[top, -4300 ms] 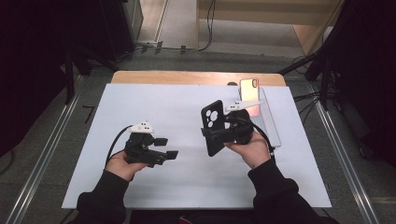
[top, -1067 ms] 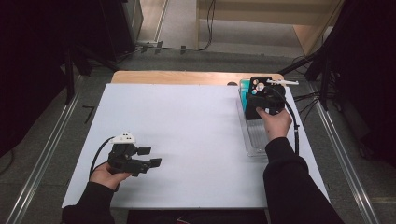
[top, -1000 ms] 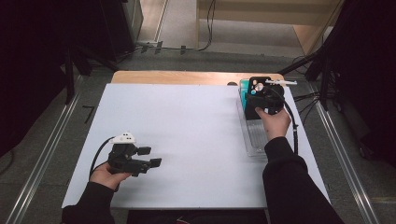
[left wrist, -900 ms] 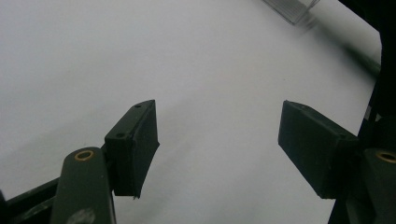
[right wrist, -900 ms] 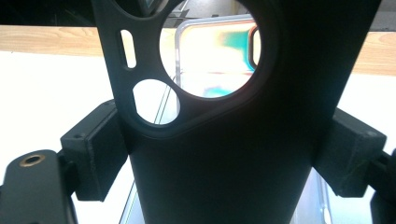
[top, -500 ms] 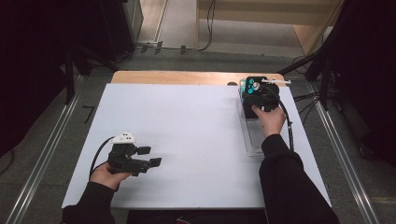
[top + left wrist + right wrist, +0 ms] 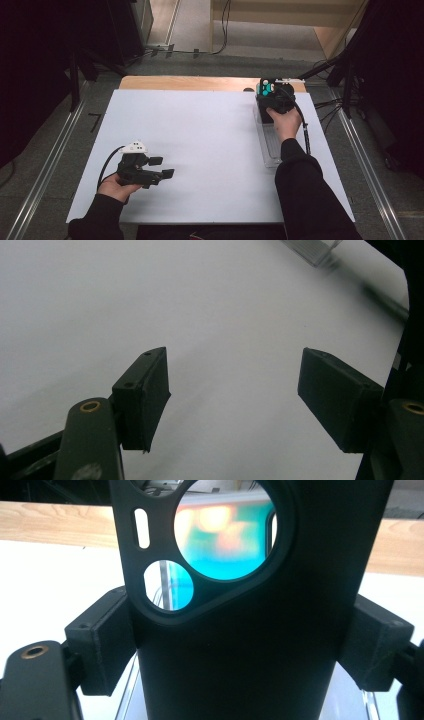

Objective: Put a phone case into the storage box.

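Right gripper sits at the far right corner of the white worktop, over the far end of a clear tray that runs along the right edge. Its jaws are clamped on a black phone case, one pad pressed on each long side. In the right gripper view the case stands upright between the pads, camera cutouts up. Through the cutouts a phone with a lit teal screen shows, blurred, right behind the case. In the high view the teal screen peeks out at the gripper's far side; can't tell if case and phone touch. Wooden strip runs along the worktop's far edge.

Left gripper rests at the near left of the worktop, held in the left hand, pointing right toward the centre. Jaws wide apart, nothing between them; the left gripper view shows bare white surface between the pads, with the tray's corner far off at the top. Grey plate and cable on top of it.
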Motion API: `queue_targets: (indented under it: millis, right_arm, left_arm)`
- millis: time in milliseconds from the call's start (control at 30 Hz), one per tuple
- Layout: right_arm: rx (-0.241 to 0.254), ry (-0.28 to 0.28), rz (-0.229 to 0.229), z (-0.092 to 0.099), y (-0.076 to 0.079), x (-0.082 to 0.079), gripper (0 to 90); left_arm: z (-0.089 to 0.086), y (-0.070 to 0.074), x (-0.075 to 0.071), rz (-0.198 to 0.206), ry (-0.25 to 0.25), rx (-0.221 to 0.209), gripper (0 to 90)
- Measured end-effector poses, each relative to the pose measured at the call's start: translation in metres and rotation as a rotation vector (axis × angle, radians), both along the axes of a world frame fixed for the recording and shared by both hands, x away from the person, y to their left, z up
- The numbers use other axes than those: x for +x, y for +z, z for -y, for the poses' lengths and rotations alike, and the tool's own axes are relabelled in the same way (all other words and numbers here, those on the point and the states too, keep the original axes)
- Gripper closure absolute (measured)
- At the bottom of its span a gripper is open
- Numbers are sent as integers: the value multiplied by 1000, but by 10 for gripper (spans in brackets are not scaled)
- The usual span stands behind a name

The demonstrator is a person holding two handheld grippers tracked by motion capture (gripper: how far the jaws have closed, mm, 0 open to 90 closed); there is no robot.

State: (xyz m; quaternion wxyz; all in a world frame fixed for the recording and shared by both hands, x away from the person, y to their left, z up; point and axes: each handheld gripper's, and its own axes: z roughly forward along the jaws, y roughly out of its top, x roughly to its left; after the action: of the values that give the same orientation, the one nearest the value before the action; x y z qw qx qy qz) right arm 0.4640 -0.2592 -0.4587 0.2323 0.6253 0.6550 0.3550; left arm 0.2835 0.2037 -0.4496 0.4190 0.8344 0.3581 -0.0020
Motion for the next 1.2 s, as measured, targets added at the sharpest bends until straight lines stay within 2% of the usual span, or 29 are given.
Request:
queue_targets:
  millis: [200, 367, 433, 567, 667, 733, 833, 967, 1100, 1200]
  right_arm:
    - [21, -10, -39, 1, -3, 5, 112]
    - [25, 9, -37, 3, -5, 6, 79]
    - [23, 18, -28, 3, -4, 6, 0]
    - [52, 36, -22, 3, 0, 4, 0]
    - [45, 35, -21, 3, 5, 1, 0]
    - [9, 31, -37, 2, 11, -3, 0]
    - [16, 49, -59, 0, 19, -9, 0]
    - [36, 84, -65, -6, 30, -18, 0]
    - [51, 143, -92, -16, 37, -26, 0]
    - [78, 186, -93, -23, 42, -33, 0]
  left_arm:
    - [0, 0, 0, -1, -2, -1, 288]
    - [0, 0, 0, 0, -2, -1, 288]
    - [0, 0, 0, -1, -2, 0, 287]
    - [0, 0, 0, 1, 0, -4, 288]
    - [-1, 0, 0, 0, 2, -3, 287]
    - [-1, 0, 1, 0, 1, -3, 288]
    - [-1, 0, 1, -1, 3, -1, 287]
    - [-2, 0, 1, -4, 3, -1, 288]
    - [-2, 0, 1, -8, 6, 0, 288]
    - [-2, 0, 1, -10, 6, -2, 287]
